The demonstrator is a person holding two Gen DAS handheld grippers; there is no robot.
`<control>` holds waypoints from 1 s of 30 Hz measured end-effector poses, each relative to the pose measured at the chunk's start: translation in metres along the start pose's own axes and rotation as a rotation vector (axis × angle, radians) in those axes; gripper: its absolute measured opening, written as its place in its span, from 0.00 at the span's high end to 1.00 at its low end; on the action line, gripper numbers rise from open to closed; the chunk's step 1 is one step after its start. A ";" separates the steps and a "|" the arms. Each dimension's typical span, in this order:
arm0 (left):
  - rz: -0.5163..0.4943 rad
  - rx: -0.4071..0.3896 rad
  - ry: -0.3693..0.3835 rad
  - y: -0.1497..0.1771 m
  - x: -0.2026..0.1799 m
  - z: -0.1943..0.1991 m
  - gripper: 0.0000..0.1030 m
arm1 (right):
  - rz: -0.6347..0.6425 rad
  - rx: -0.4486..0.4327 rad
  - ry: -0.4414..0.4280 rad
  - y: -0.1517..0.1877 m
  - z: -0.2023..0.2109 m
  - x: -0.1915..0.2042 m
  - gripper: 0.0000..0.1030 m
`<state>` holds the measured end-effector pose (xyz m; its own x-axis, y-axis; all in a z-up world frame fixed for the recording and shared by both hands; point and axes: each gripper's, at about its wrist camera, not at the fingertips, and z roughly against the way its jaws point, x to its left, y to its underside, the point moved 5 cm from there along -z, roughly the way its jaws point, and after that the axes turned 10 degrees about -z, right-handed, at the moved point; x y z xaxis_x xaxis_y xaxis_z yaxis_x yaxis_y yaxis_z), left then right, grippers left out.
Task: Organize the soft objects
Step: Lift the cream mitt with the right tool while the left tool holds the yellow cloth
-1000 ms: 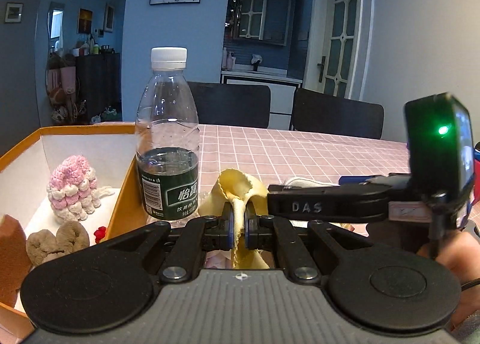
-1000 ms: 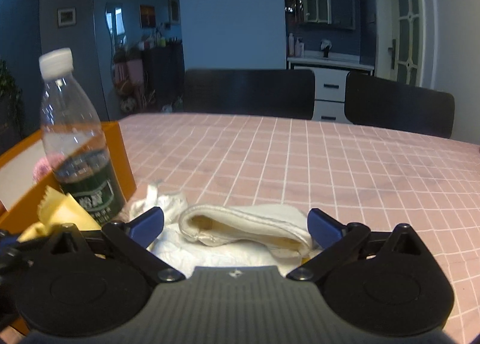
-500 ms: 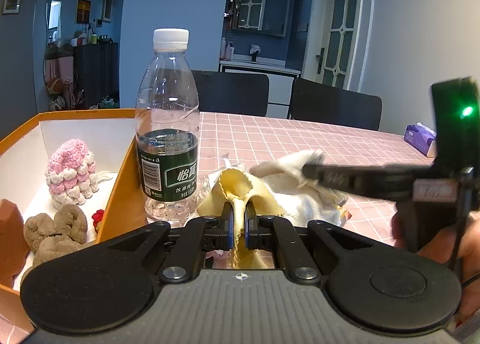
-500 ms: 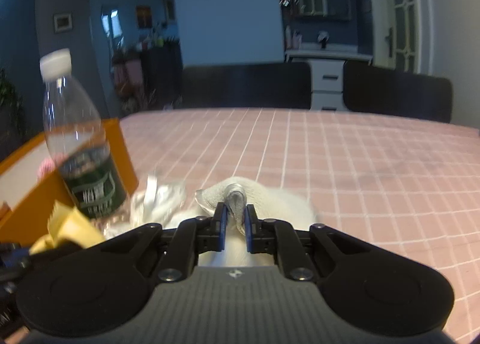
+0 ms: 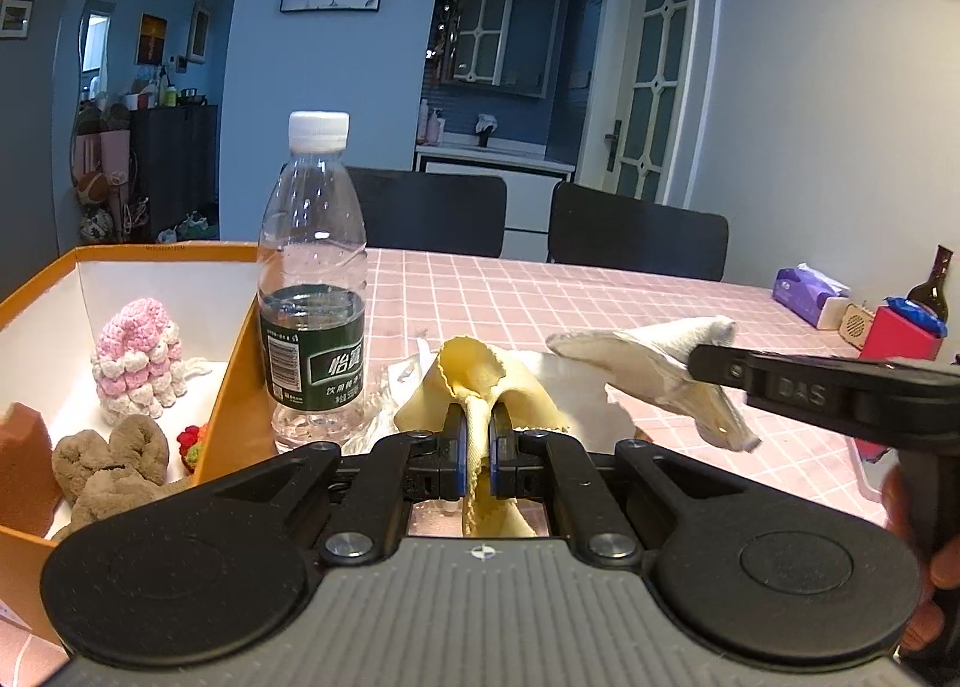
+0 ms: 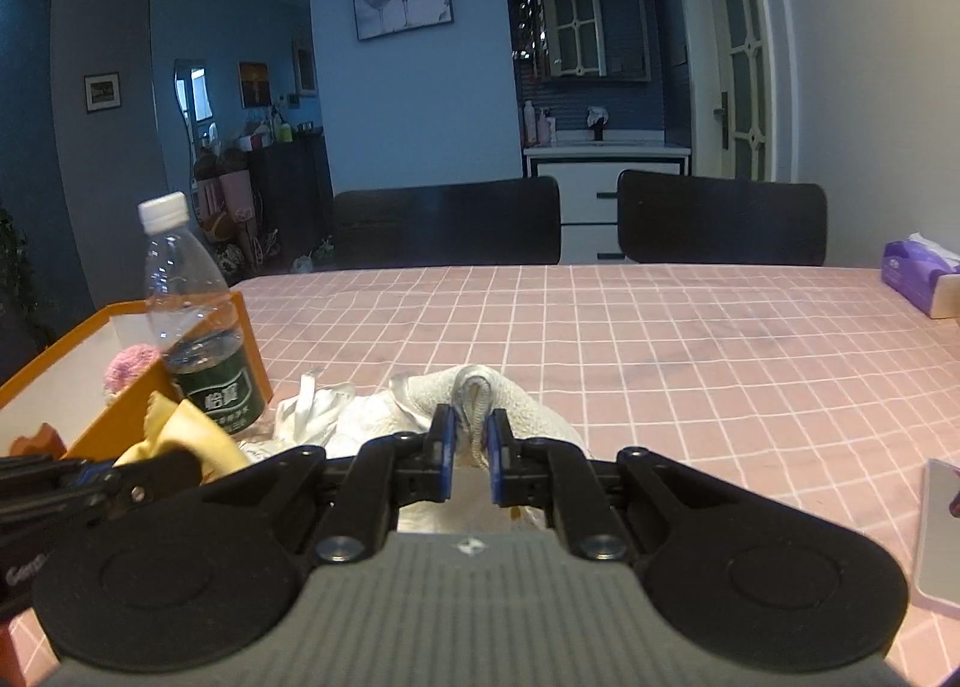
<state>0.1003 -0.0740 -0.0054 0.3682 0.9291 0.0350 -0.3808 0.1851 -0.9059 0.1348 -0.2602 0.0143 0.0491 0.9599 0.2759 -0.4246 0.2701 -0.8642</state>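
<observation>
Left hand-held gripper [image 5: 477, 456]: fingers pressed together on the yellow cloth [image 5: 474, 381], which bunches above the pads and hangs below them.
Right hand-held gripper [image 6: 471, 450]: fingers clamped on a fold of the white towel [image 6: 516, 402]; in the left wrist view the towel's end is raised off the counter [image 5: 540, 291].
Orange box [image 5: 231, 387]: to the left, open-topped, white inside.
Box contents: 1 pink-and-white crocheted toy [image 5: 138, 366], 1 brown plush piece [image 5: 111, 462], 1 small red item [image 5: 192, 438], partly hidden.
Water bottle [image 5: 312, 291]: upright, capped, just beside the box's right wall.
Tissue pack [image 6: 918, 282]: purple, well apart, at the counter's right edge.
</observation>
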 end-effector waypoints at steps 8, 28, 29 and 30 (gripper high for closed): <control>-0.020 -0.008 0.054 0.003 -0.005 0.017 0.93 | 0.016 0.010 -0.034 0.016 0.050 0.002 0.92; -0.020 0.190 0.136 0.063 -0.016 0.000 0.93 | 0.065 0.249 0.031 0.095 0.041 0.000 0.38; -0.020 0.193 0.130 0.063 -0.015 -0.002 0.93 | 0.072 0.240 0.035 0.093 0.040 -0.002 0.22; -0.021 0.197 0.122 0.064 -0.013 -0.005 0.93 | 0.081 0.228 0.046 0.091 0.037 -0.003 0.09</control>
<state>0.0751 -0.0758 -0.0656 0.4731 0.8810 -0.0088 -0.5255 0.2742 -0.8054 0.0629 -0.2414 -0.0500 0.0455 0.9816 0.1855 -0.6217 0.1732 -0.7638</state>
